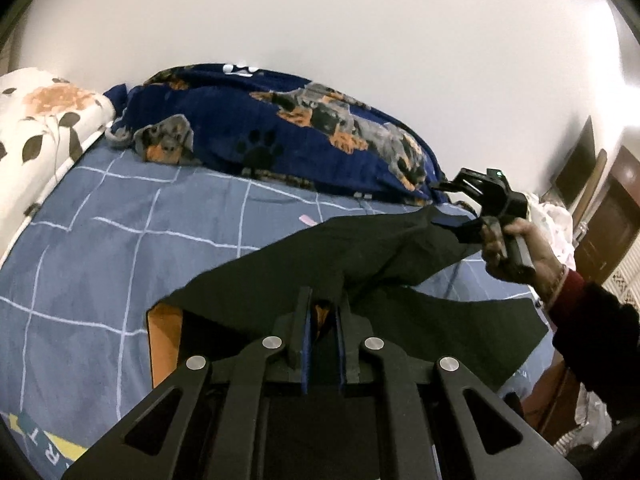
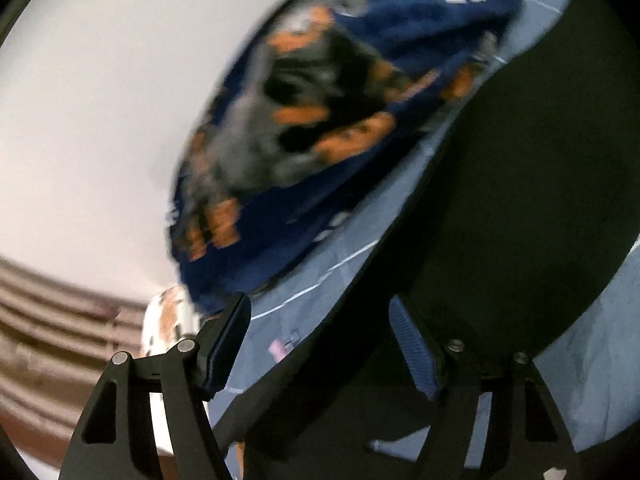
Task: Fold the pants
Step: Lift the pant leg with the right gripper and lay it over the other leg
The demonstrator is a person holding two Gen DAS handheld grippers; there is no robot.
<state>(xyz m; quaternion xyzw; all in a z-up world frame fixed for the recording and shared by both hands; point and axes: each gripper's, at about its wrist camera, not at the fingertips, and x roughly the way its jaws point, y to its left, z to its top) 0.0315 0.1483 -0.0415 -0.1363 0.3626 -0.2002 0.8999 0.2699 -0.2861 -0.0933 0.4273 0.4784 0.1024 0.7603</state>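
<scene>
Black pants (image 1: 300, 264) with an orange lining hang over the blue bed. In the left wrist view my left gripper (image 1: 324, 300) is shut on a bunched fold of them, with orange lining showing between the pads. The cloth stretches up to the right, where a hand holds my right gripper (image 1: 448, 204) at the far edge of the pants. In the blurred right wrist view the right gripper (image 2: 320, 320) has its jaws apart. The pants (image 2: 500, 180) lie between the fingers and cover the right one, and the left pad stands clear of the cloth.
A blue sheet (image 1: 120, 240) with white grid lines covers the bed. A navy dog-print blanket (image 1: 280, 128) is heaped along the white wall, with a floral pillow (image 1: 40, 120) at the left. Dark wooden furniture (image 1: 612, 232) stands at the right.
</scene>
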